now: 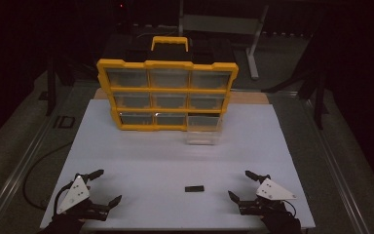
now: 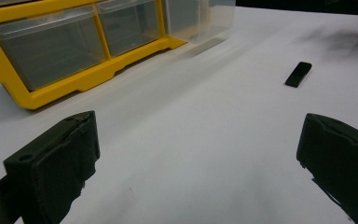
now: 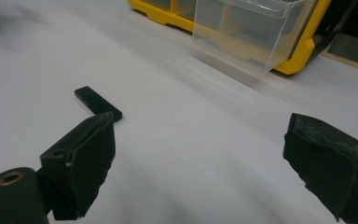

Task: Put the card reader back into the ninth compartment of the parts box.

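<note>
- Small black flat piece (image 1: 194, 188) lies flat on the white surface (image 1: 146, 161), near its front edge, between the two claws, closer to the right one.
- Right claw (image 1: 239, 184): jaws wide apart, nothing held; the piece sits just beyond its jaw tip in the right gripper view (image 3: 98, 104).
- Left claw (image 1: 108, 186): jaws wide apart, nothing held, well apart from the piece (image 2: 298, 74).
- Clear drawer (image 1: 203, 129) stands pulled out at the bottom right of the yellow organizer (image 1: 167, 92).
- Risk: the piece is thin and flush; jaws may slide over it or flick it off the front edge if they descend skewed.
</note>
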